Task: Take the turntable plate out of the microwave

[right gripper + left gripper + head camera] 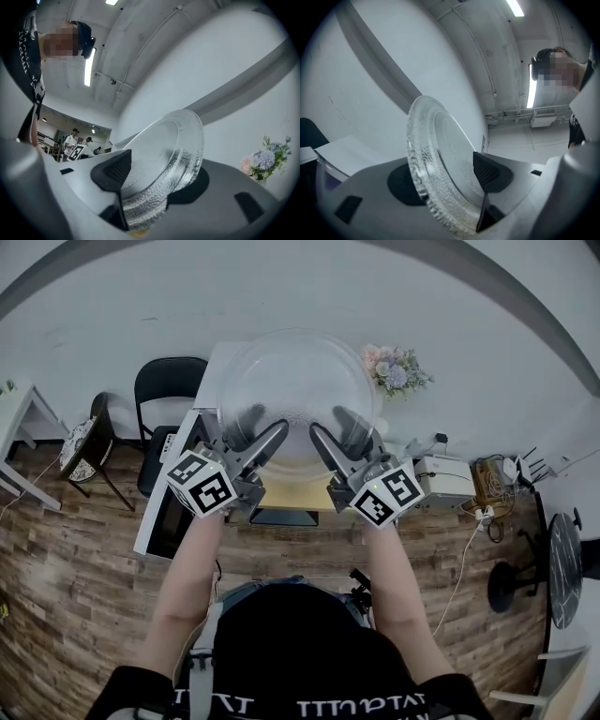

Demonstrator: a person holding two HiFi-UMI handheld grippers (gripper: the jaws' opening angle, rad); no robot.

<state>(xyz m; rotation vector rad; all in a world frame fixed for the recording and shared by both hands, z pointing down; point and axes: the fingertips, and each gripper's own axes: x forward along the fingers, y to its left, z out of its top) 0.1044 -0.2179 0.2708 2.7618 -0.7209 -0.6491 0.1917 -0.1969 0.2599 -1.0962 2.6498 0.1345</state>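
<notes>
you have the turntable plate (298,390) clear of the microwave (214,367), held in the air above it. the left gripper (262,432) is clenched on the plate's near rim, one jaw over the glass and one under it. the right gripper (336,427) is clamped on the rim the same way, just beside it. nothing else bears the plate.

the main risk, as i judge it, is a slip. both grips sit close together on the near edge, so most of the glass hangs beyond the jaws, out over the microwave, and its weight levers against the pads. the glass is hard, and the pads bite only a narrow strip of it. if either hand eases off, or your two wrists roll unevenly, the plate can twist free. it would drop onto the microwave's top, or past its door (167,517) to the floor, where it would likely shatter. squeezing harder brings its own danger: pinching a thick glass lip at two points could chip it.

watch the swing too. the plate hides much of what lies under it, and the flowers (394,369) stand to the right of the microwave. keep both hands level with each other, move slowly, and set the plate down flat before you let go.
</notes>
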